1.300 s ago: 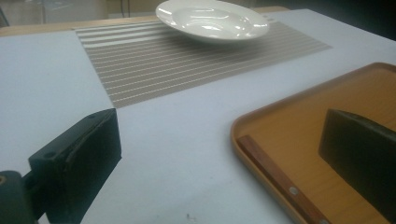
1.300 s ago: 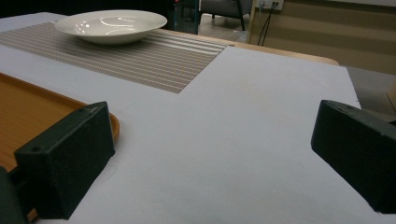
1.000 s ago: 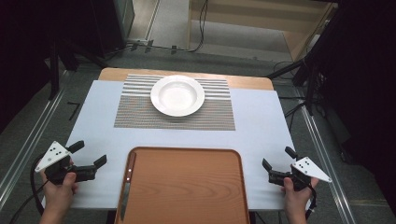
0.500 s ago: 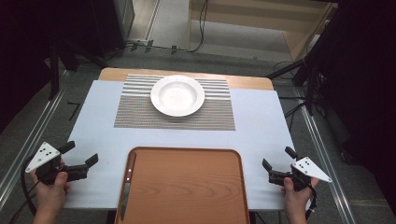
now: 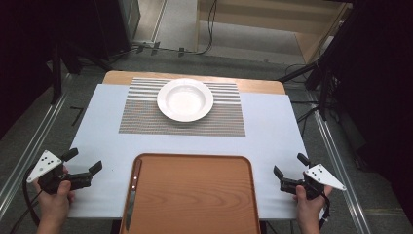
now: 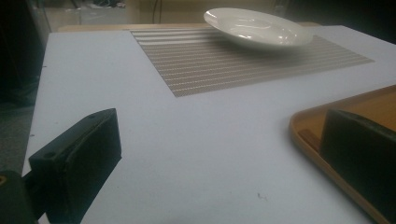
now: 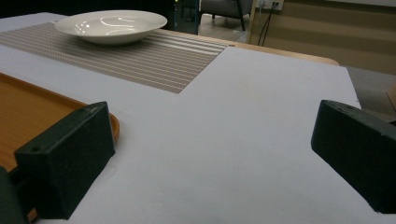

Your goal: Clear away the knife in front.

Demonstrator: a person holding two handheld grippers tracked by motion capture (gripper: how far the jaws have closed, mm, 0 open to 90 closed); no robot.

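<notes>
Your left tool, jaws apart like the right tool's, sits nearer the knife lying lengthwise along the tray's left edge.

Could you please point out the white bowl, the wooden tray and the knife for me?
white bowl point(image 5: 185, 99), high view, centre of its well.
wooden tray point(image 5: 195, 195), high view, bare middle of its floor.
knife point(image 5: 132, 192), high view, mid-length, on the tray's left edge.

A table with a pale blue-white top. A striped mat lies at its far middle, and a brown tray lies at its near edge, apart from the mat.
</notes>
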